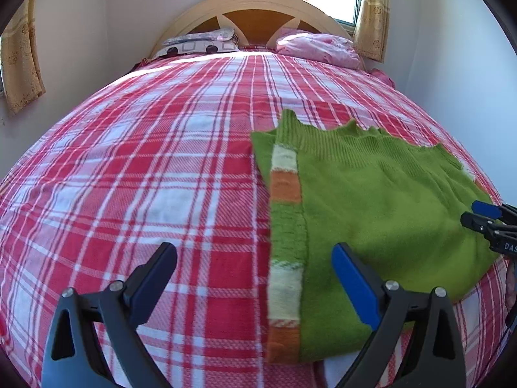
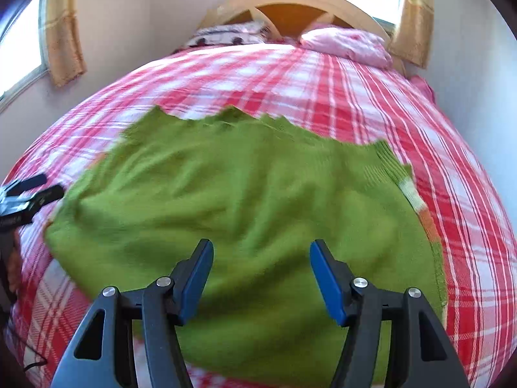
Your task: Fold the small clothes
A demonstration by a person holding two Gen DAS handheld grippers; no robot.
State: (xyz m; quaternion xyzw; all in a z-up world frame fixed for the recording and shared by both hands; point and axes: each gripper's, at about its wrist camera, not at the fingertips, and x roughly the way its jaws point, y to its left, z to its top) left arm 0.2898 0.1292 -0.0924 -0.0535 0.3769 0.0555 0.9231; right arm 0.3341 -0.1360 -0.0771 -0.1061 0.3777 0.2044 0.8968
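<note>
Both jaws apart, empty: left gripper (image 1: 255, 271) w/ sweater (image 1: 371, 213) striped edge at 3 o'clock; right gripper (image 2: 261, 268) over sweater; pinch low, fold evenly.

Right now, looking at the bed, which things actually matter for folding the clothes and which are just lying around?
For the job:
green sweater, lying flat on the plaid bedspread
left gripper, open
right gripper, open

Just lying about:
pink pillow
patterned pillow
wooden headboard
yellow curtains
</note>
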